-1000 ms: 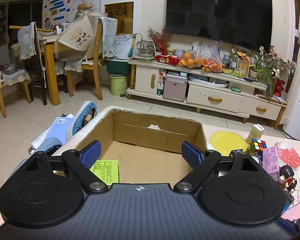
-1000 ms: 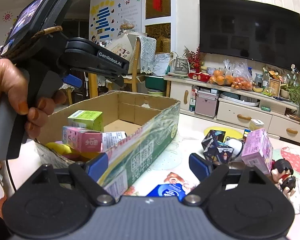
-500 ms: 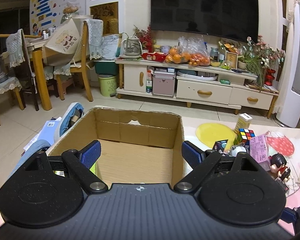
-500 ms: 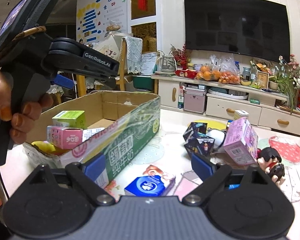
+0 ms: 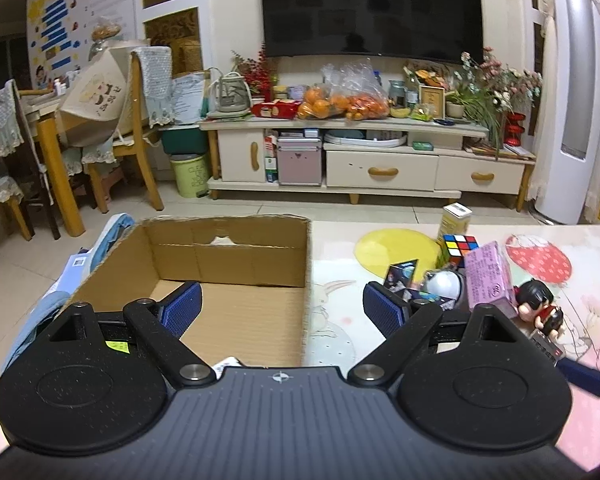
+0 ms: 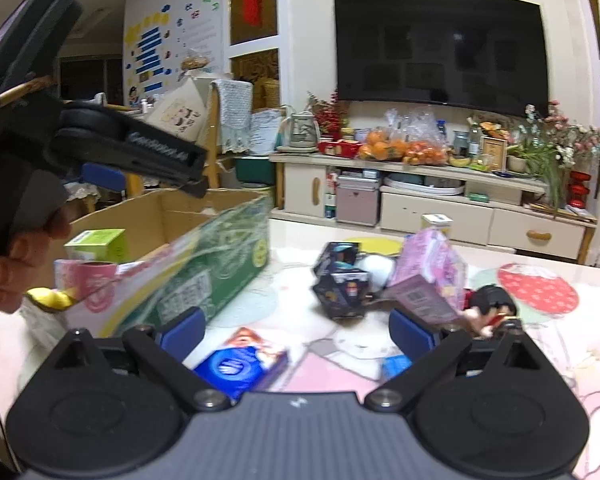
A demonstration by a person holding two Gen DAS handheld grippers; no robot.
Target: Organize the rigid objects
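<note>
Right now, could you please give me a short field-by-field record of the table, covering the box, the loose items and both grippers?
container: cardboard box, open top, on table's left
in box: green carton, pink carton
loose on table: Rubik's cube, purple carton, dark blue boxes, figurine, blue packet
left gripper: open, empty, above the box's right wall
right gripper: open, jaws have just been widening, nothing between them

Motion blur smears the pink carton (image 6: pixel 428 276) ahead of the right gripper (image 6: pixel 296 330); its body cuts off a blue box (image 6: pixel 240 368), while the left gripper (image 5: pixel 282 304) hides the cardboard box's (image 5: pixel 236 256) near contents.
</note>
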